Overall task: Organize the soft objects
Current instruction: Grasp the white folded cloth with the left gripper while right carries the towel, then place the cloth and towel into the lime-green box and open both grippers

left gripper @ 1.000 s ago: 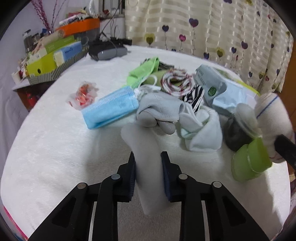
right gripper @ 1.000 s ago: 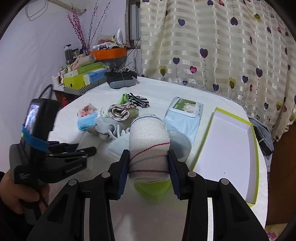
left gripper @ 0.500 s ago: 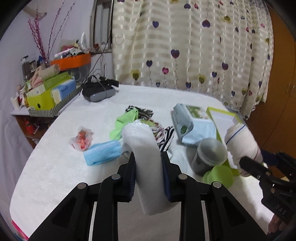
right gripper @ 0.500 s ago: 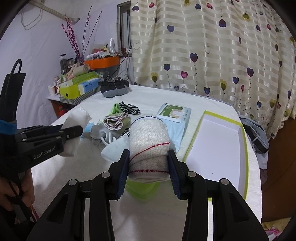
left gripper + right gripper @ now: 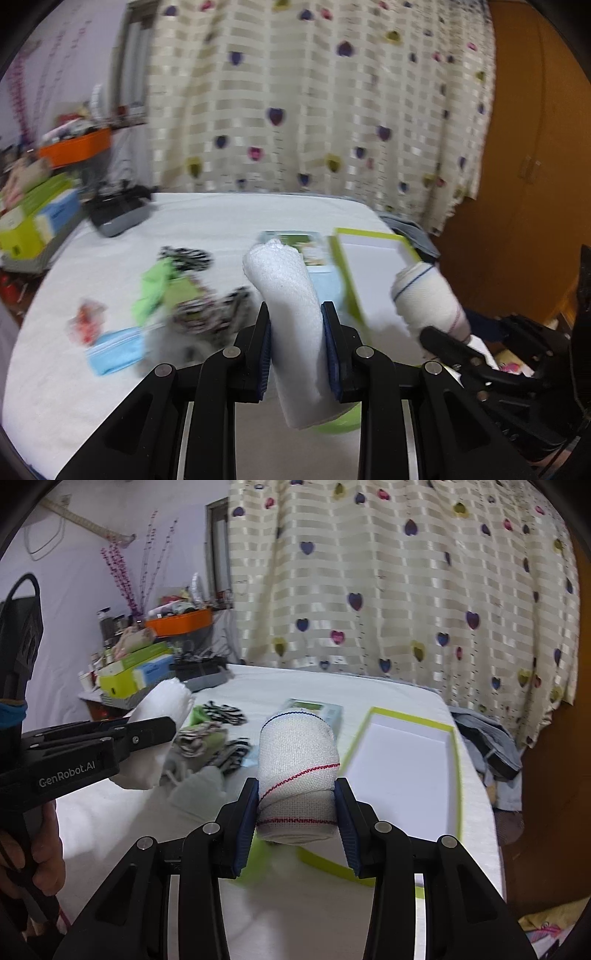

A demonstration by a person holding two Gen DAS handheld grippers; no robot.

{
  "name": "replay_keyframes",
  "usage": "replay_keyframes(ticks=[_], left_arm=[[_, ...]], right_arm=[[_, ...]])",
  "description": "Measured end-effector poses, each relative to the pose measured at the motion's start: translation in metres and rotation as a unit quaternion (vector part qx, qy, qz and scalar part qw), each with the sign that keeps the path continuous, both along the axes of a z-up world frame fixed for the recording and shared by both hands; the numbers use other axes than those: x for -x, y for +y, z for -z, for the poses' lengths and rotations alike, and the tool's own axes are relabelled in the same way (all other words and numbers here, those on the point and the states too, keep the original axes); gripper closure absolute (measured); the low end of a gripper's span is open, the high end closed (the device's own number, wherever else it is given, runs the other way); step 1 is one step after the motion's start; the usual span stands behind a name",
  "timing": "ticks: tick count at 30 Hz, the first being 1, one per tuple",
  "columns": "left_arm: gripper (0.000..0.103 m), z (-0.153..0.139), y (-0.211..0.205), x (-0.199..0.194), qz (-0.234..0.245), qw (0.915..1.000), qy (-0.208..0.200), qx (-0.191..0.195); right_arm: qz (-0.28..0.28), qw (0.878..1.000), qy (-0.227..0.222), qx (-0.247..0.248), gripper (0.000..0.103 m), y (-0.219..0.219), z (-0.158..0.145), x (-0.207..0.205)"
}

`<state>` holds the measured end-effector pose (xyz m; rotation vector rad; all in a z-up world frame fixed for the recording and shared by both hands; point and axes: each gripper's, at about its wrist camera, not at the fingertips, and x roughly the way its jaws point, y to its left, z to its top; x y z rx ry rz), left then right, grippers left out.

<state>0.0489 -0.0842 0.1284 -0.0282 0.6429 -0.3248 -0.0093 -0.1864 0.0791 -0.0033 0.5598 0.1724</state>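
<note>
Left gripper (image 5: pixel 297 350): your jaws clamp a white sock (image 5: pixel 291 317), fluffy terry, limp, held off the table.
Right gripper (image 5: pixel 297 825): your jaws clamp a bandage roll (image 5: pixel 297 775), woven, cylindrical, red-striped.
Tray (image 5: pixel 456 775): green-rimmed, flat, nothing in it; judged the destination.
Progress: early; nothing sorted.
Remaining: pile (image 5: pixel 210 742) of striped, green, grey fabrics on the table (image 5: pixel 74 387).

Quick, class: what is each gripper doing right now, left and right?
Left gripper: shut on the white sock.
Right gripper: shut on the rolled bandage.
</note>
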Motion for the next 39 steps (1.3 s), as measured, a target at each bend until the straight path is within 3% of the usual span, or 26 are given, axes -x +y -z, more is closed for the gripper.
replay_keyframes(ticks=[7, 17, 20, 22, 24, 26, 34, 39], left_arm=[[0.079, 0.011, -0.054, -0.028, 0.085, 0.9961, 0.019, -0.010], [0.078, 0.052, -0.123, -0.064, 0.181, 0.9788, 0.094, -0.020], [0.071, 0.060, -0.135, -0.068, 0.200, 0.9736, 0.108, -0.021], [0.059, 0.063, -0.138, -0.068, 0.208, 0.9713, 0.113, -0.018], [0.054, 0.064, -0.138, -0.066, 0.212, 0.9709, 0.111, -0.018], [0.049, 0.063, -0.135, -0.065, 0.210, 0.9718, 0.106, -0.019], [0.049, 0.045, -0.106, -0.047, 0.171, 0.9825, 0.073, -0.009], [0.049, 0.031, -0.082, -0.023, 0.121, 0.9915, 0.037, -0.033]], right_arm=[[0.038, 0.999, 0.024, -0.010, 0.061, -0.032, 0.017, -0.017], [0.083, 0.994, 0.072, -0.005, 0.061, -0.061, 0.050, -0.035], [0.089, 0.992, 0.084, -0.006, 0.060, -0.066, 0.058, -0.035], [0.092, 0.991, 0.093, -0.009, 0.059, -0.068, 0.062, -0.035], [0.094, 0.991, 0.091, -0.015, 0.053, -0.070, 0.064, -0.034], [0.102, 0.991, 0.083, -0.017, 0.035, -0.071, 0.063, -0.030], [0.103, 0.992, 0.062, -0.023, 0.034, -0.063, 0.048, -0.015], [0.094, 0.995, 0.038, -0.026, 0.034, -0.049, 0.031, -0.001]])
